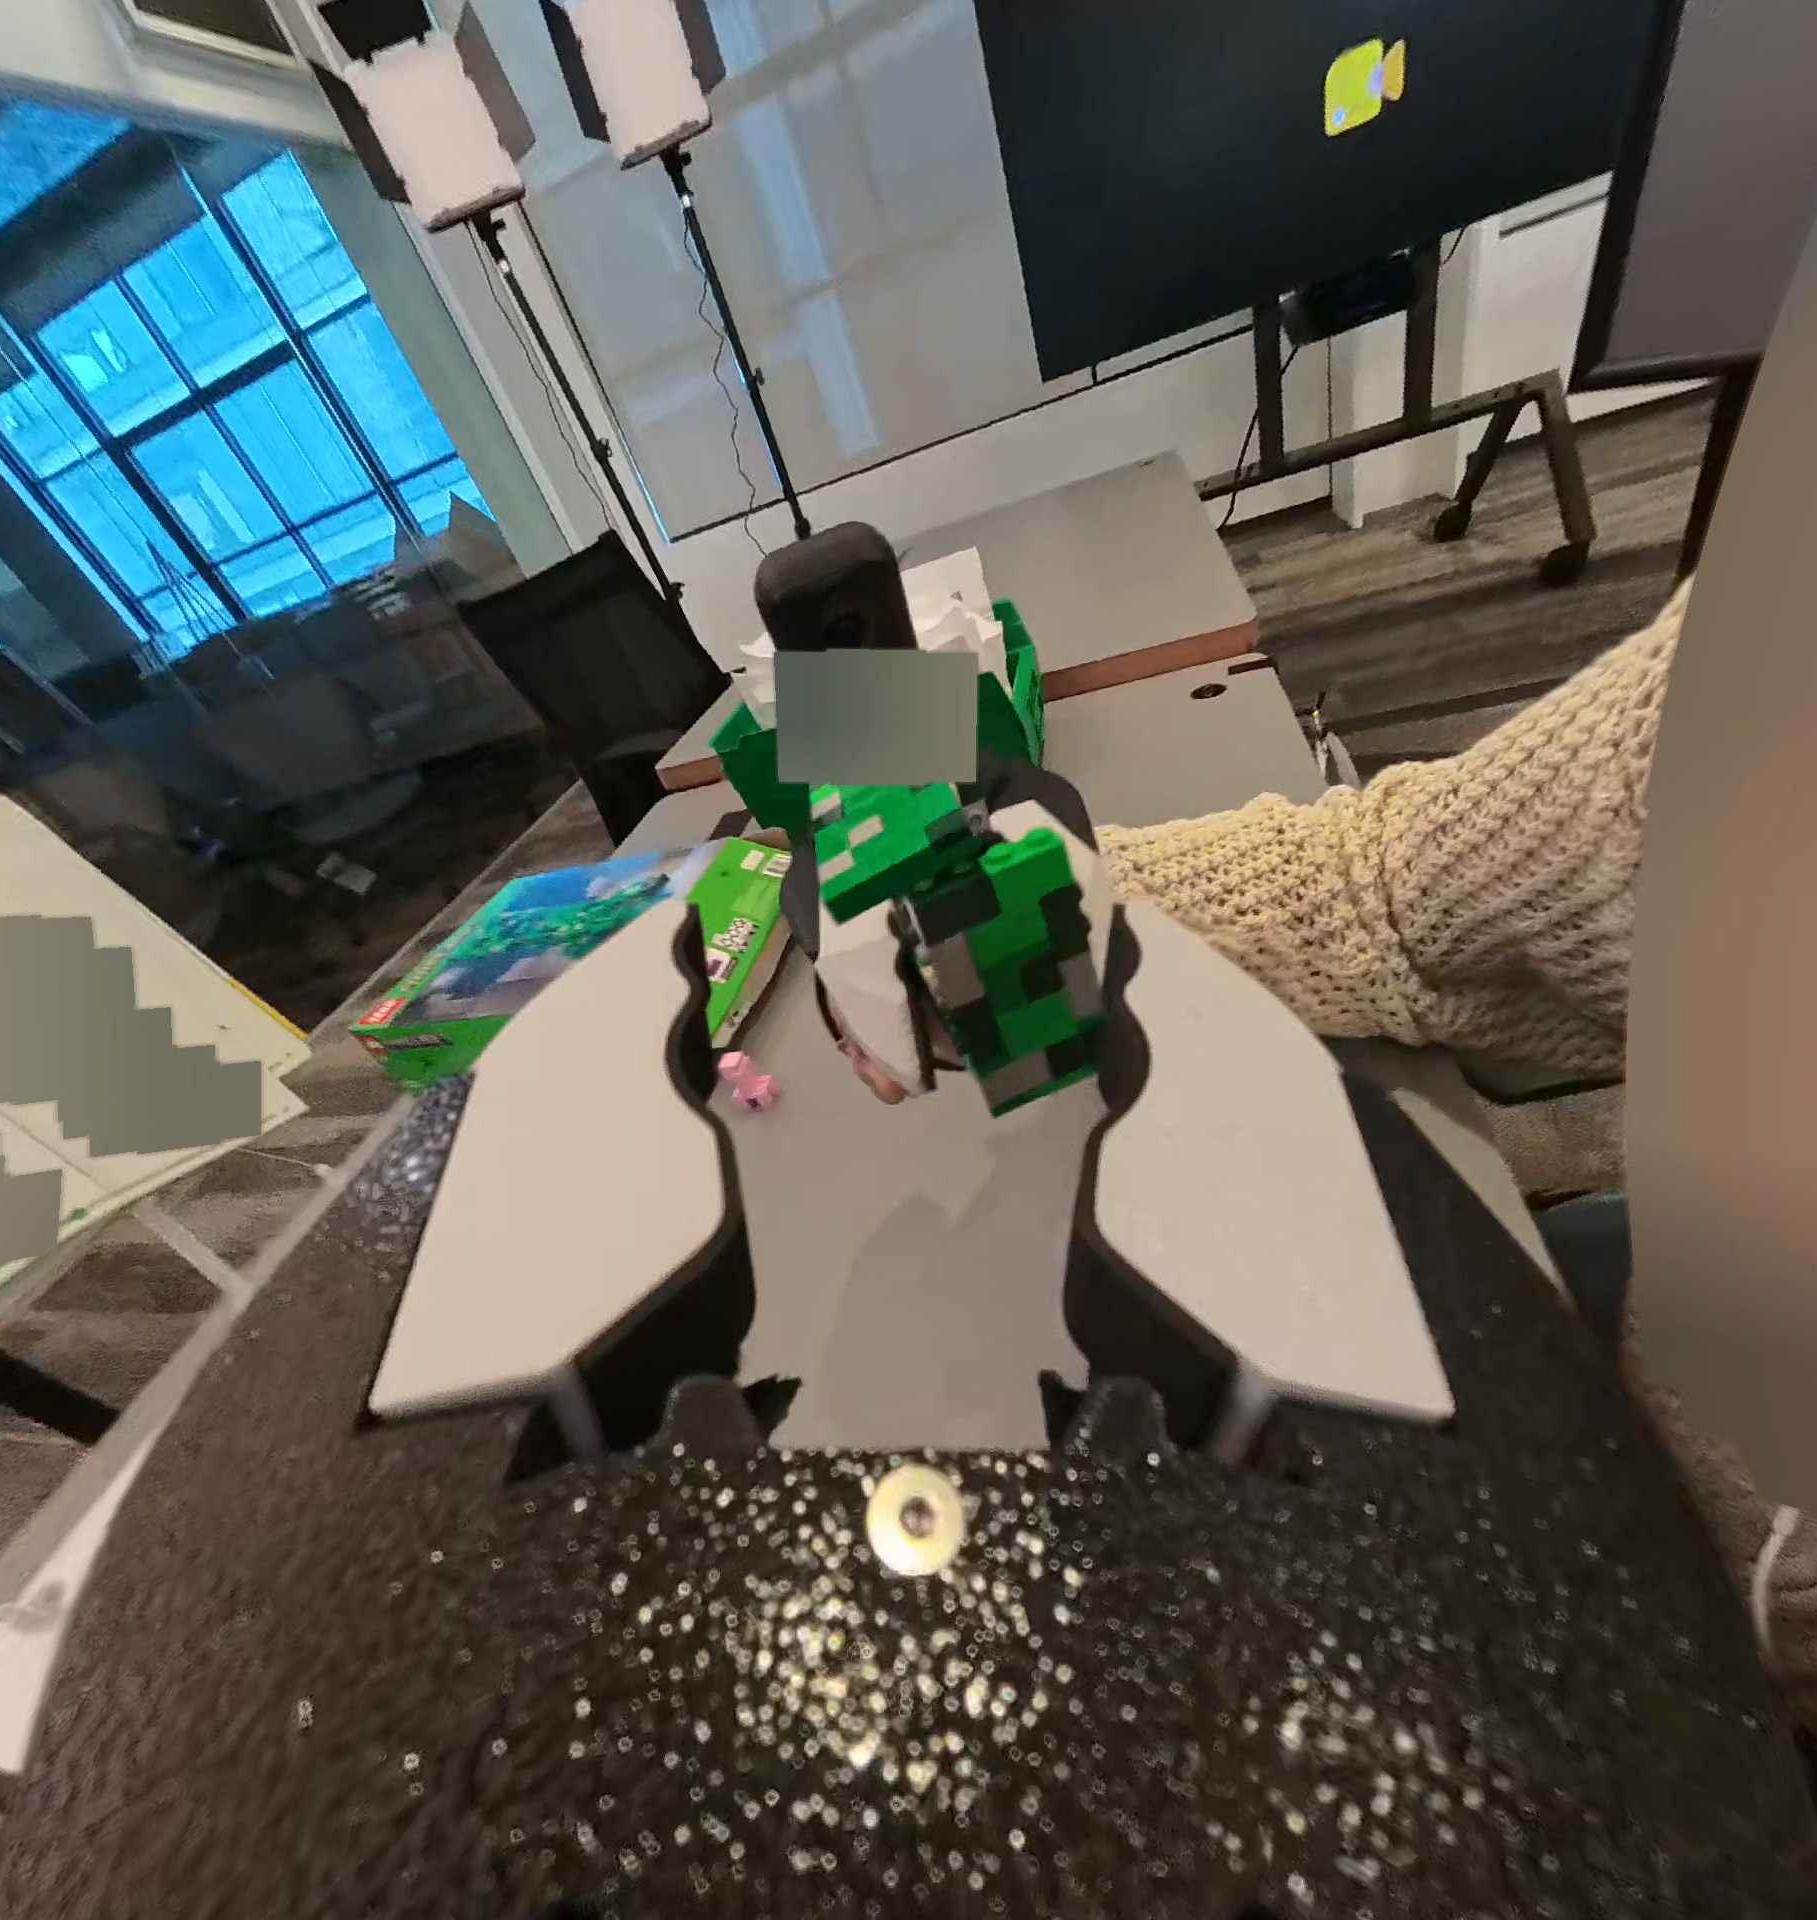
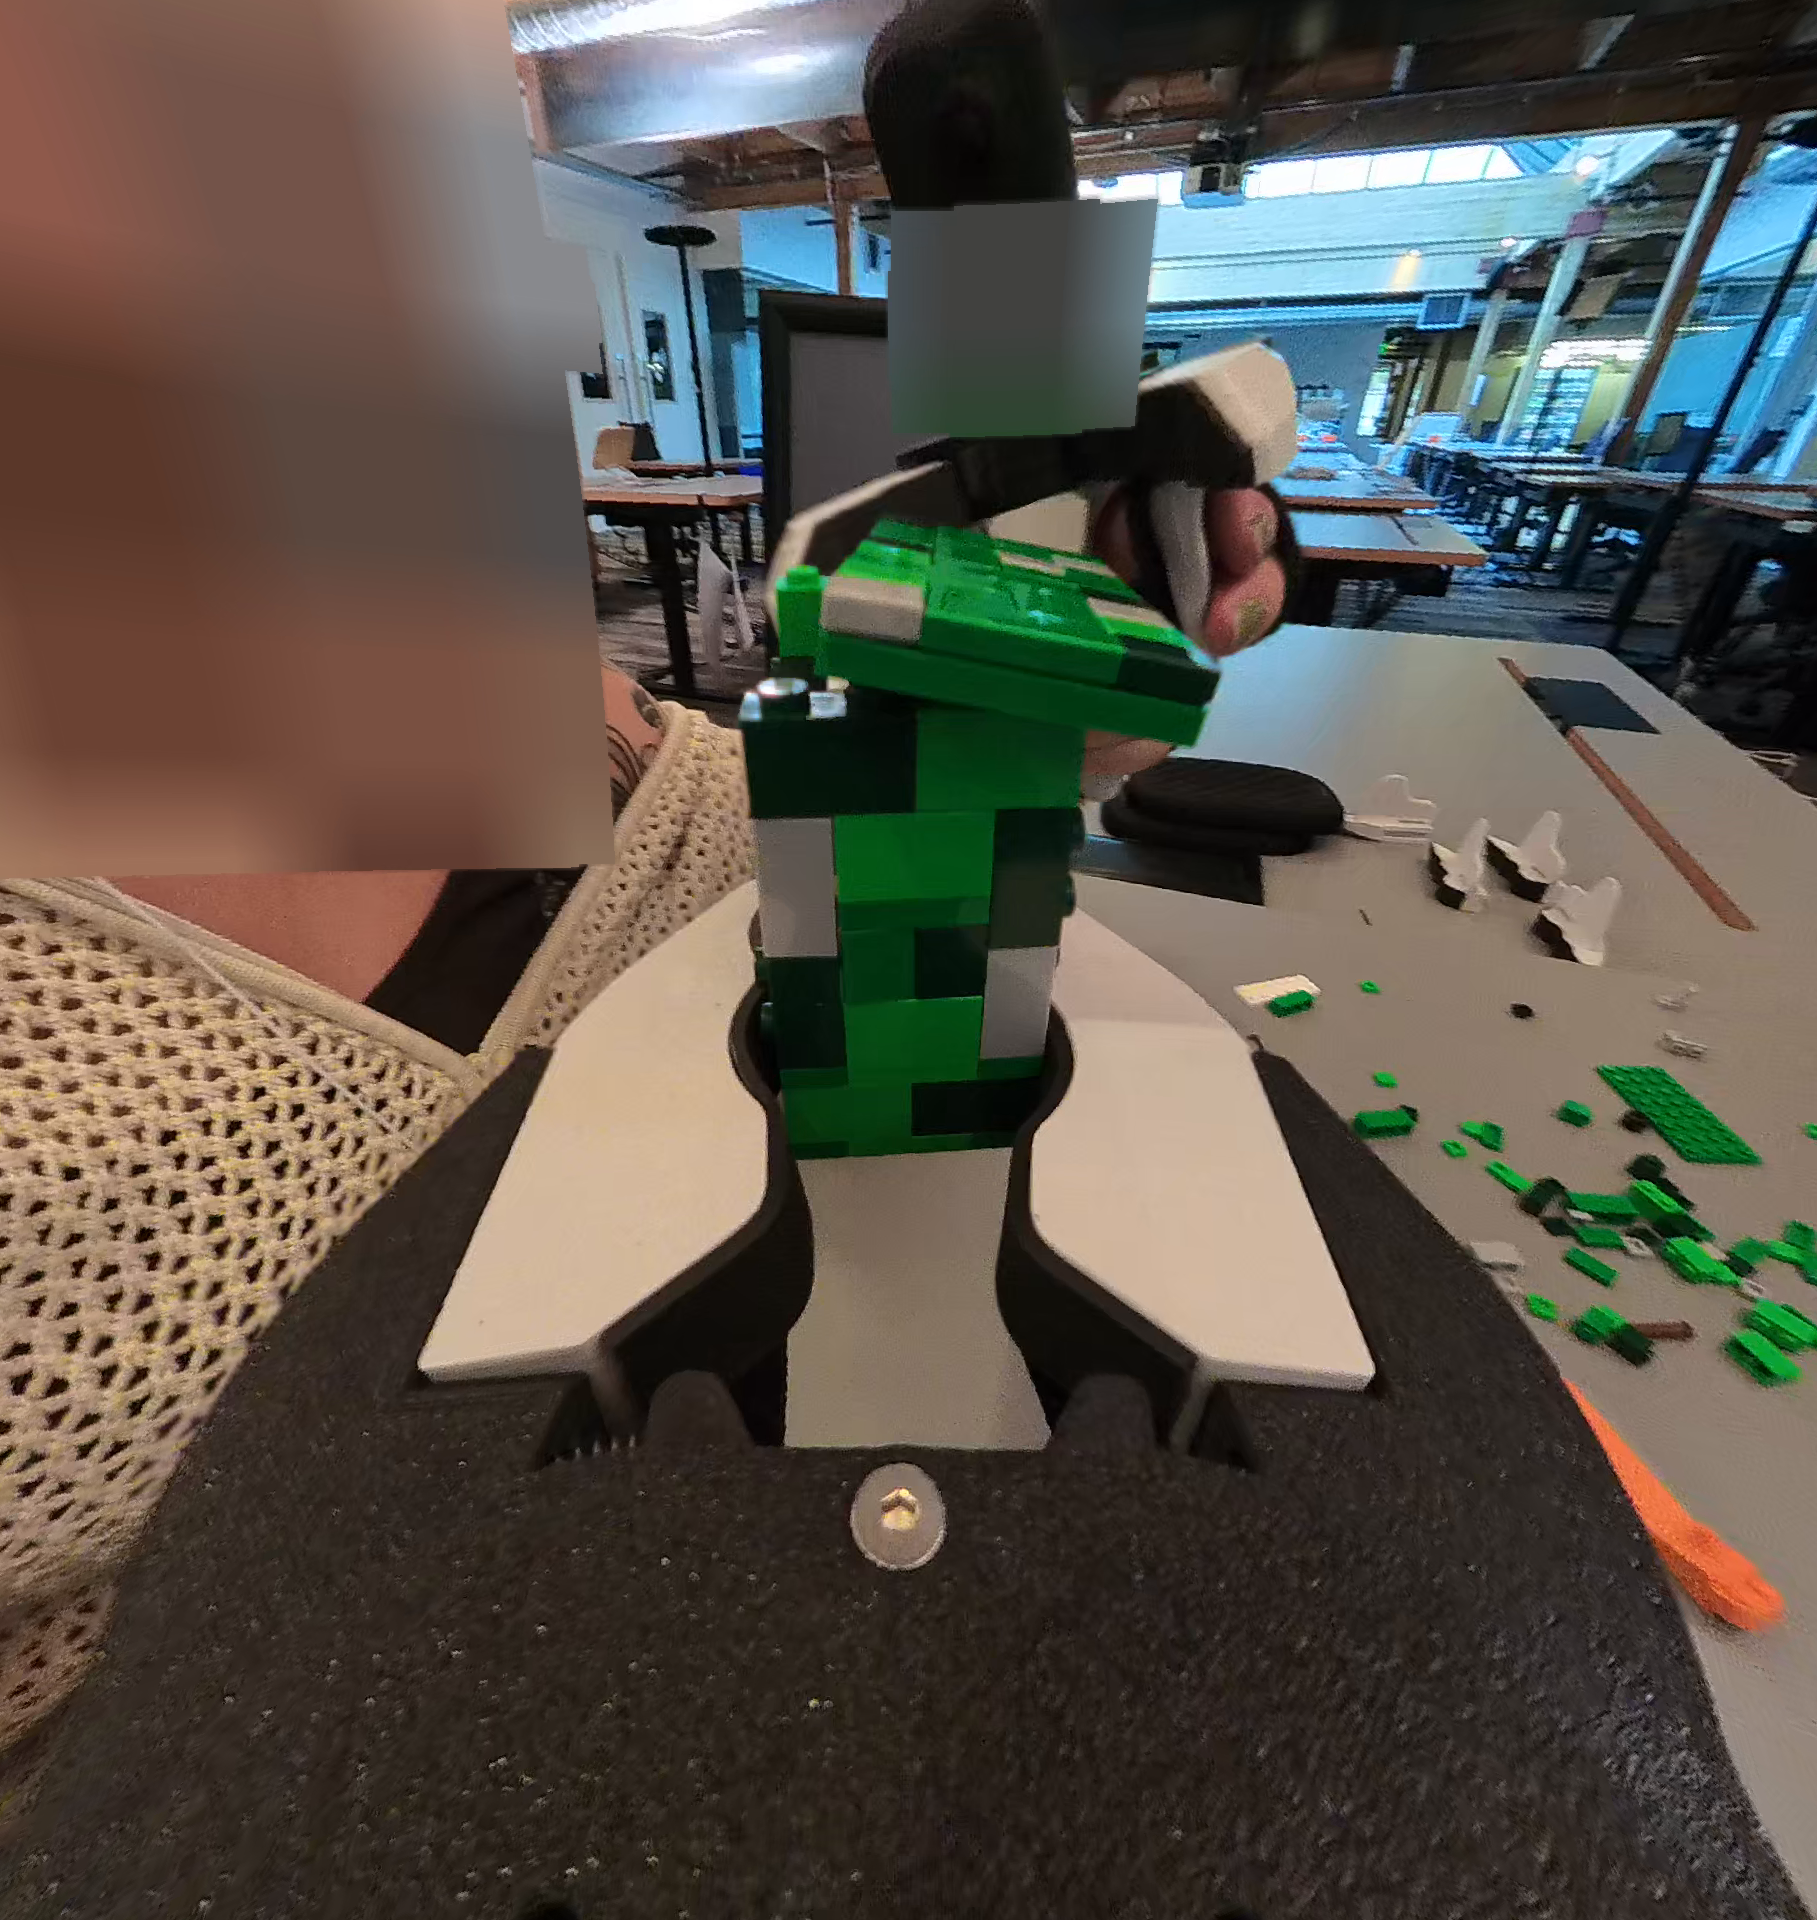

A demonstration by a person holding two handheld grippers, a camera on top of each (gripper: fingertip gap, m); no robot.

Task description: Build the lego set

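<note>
Right wrist view is the clear one: the right claw [image 2: 904, 1081] is clamped on the lower part of a tall tower of green, dark green and grey lego bricks [image 2: 904, 935], held upright above the grey bench [image 2: 1403, 727]. On top sits a flat green studded lego plate section [image 2: 1018, 634], tilted. The left claw [image 2: 997, 520] comes in from the far side and pinches that top piece, one finger above and one below.

Only this view shows the scatter of loose green lego pieces [image 2: 1662, 1226] on the bench off to the right, plus a flat green baseplate [image 2: 1678, 1114] and a few spare white claw fingers [image 2: 1527, 862] farther back.

Left wrist view gets the same tower [image 1: 1029, 966] from the other side, tilted, lying against the left claw's [image 1: 904, 997] right finger, with the fingers standing apart nearer the camera. It alone shows the green lego box [image 1: 530, 966], a small pink lego figure [image 1: 748, 1081] on the bench, and a cream knit sleeve [image 1: 1403, 914].
</note>
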